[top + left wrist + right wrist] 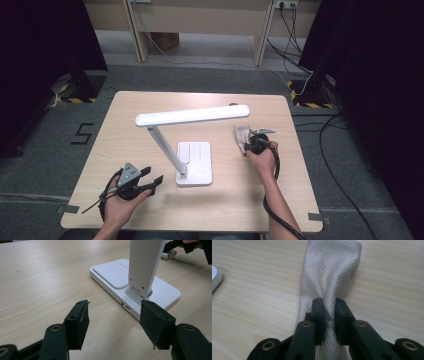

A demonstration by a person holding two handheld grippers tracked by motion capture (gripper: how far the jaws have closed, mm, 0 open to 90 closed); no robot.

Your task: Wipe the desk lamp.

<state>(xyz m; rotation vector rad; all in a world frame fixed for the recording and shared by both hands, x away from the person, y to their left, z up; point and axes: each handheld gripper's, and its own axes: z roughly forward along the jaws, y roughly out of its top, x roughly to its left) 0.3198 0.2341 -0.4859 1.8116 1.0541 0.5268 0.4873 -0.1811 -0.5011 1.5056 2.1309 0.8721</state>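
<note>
A white desk lamp (192, 117) stands mid-table on a flat rectangular base (196, 164), its long head held level over the table. My left gripper (151, 179) rests open at the front left, its jaws pointing at the lamp base (140, 290), with nothing between them. A pale woven cloth (329, 272) lies on the wood right of the lamp (241, 135). My right gripper (329, 315) is shut on that cloth, which bunches into a ridge between the pads. In the high view the right gripper (251, 141) sits at the cloth's near end.
The wooden table (150, 215) has bare wood on the left and along the front. A small dark round spot (233, 105) shows at the far edge behind the lamp head. Cables trail on the floor at the right.
</note>
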